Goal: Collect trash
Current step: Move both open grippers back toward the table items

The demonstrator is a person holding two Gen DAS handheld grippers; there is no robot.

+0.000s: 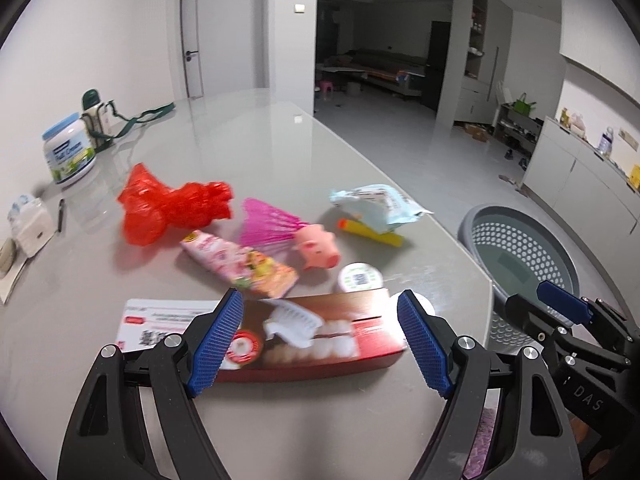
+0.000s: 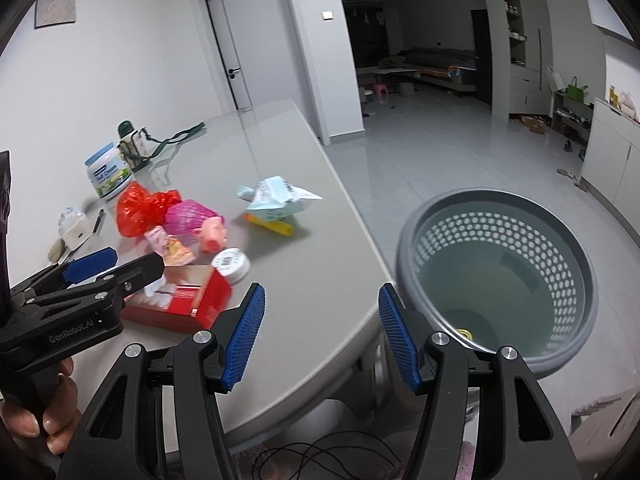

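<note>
Trash lies on a grey table (image 1: 260, 148): a red box (image 1: 320, 332), a pink packet (image 1: 240, 264), a red plastic bag (image 1: 172, 208), a pink net (image 1: 268, 224), a light blue wrapper (image 1: 376, 204), a yellow tube (image 1: 370, 232) and a round white lid (image 1: 360, 278). My left gripper (image 1: 320, 340) is open, its fingers on either side of the red box (image 2: 180, 300). My right gripper (image 2: 320, 332) is open and empty over the table's front corner, beside a grey perforated basket (image 2: 500, 280) on the floor.
A pink pig toy (image 1: 318, 246), a white tub (image 1: 70, 152), a green-capped bottle with strap (image 1: 98, 116), a pen and small items sit on the table. The basket (image 1: 520, 248) stands right of the table edge. Cables lie on the floor below.
</note>
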